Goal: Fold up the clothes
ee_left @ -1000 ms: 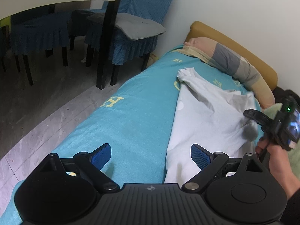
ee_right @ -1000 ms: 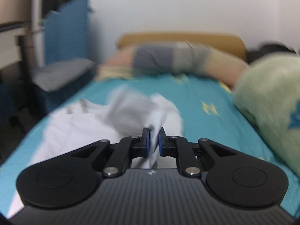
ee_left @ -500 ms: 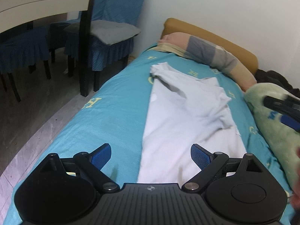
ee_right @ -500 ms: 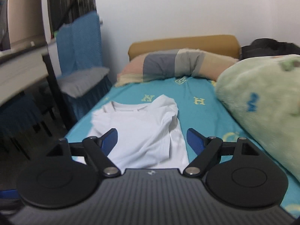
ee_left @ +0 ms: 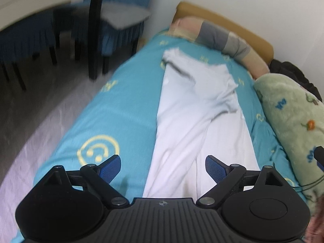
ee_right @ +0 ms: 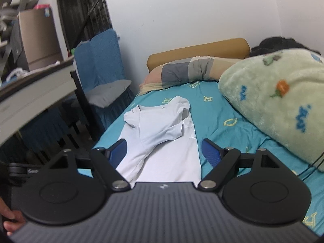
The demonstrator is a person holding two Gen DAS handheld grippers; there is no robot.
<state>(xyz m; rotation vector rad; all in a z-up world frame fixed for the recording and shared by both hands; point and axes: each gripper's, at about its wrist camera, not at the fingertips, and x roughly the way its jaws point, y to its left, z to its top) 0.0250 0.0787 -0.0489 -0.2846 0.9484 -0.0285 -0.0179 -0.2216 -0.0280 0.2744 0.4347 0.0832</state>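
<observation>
The bed, under a teal sheet with yellow print, carried everything; it gave a wide flat surface for folding. A green fleece blanket sat bunched along the bed's right side, and a striped pillow lay against the headboard, both clear of the work area, probably pushed aside for room. A blue-covered chair stood just beside the bed on the left.

The white T-shirt lay lengthwise down the middle of the bed, collar toward the pillow. Its right sleeve and shoulder part were turned in over the chest, so that side made a straight edge; the left sleeve still looked bunched near the collar. So it read as partly folded lengthwise, hem end nearest the cameras.

The left claw was released, fingers spread wide, holding nothing, hovering above the hem end. The right claw was likewise spread and empty, also above the lower shirt. Both probably sat there to reach the near edge, though which edge is unclear.
</observation>
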